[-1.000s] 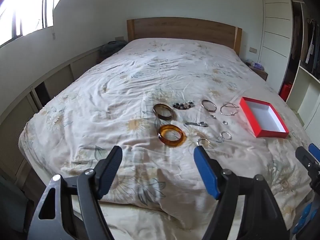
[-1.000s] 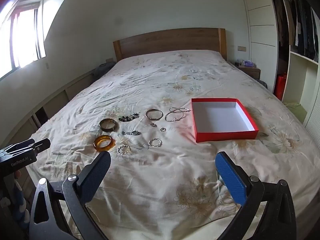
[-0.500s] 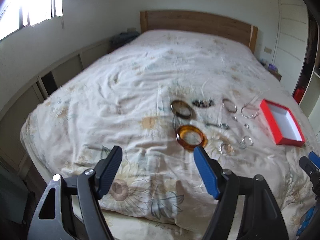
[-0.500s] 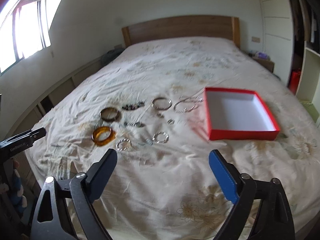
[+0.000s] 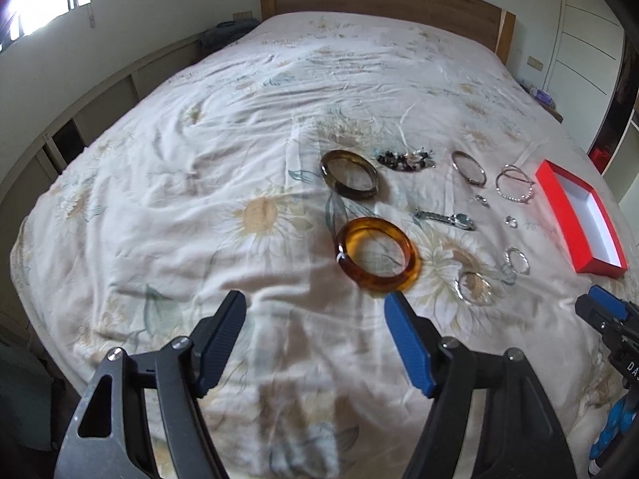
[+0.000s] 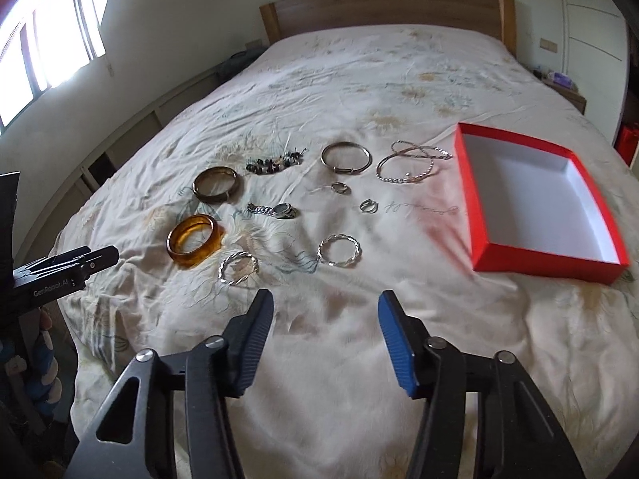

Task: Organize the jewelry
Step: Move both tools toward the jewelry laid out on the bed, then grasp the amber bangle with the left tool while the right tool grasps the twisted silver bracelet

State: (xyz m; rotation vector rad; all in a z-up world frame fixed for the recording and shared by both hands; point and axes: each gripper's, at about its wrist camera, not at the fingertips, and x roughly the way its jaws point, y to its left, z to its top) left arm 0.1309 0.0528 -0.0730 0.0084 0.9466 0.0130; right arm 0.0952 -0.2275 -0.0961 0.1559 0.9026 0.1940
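Jewelry lies spread on a floral bedspread. An amber bangle sits just beyond my left gripper, whose jaws are closing slightly and hold nothing. Behind it lie a dark brown bangle, a beaded bracelet, a watch and several silver bangles and rings. A twisted silver bangle lies ahead of my right gripper, whose jaws are closing with nothing between them. An empty red box with a white inside lies open to the right.
A wooden headboard stands at the far end of the bed. Low cabinets line the left wall under a window. A wardrobe and a bedside table stand on the right. The left gripper's tip shows in the right wrist view.
Both grippers have come down and forward toward the jewelry, which now looks larger. The right gripper's jaws have narrowed clearly; the left's only slightly.
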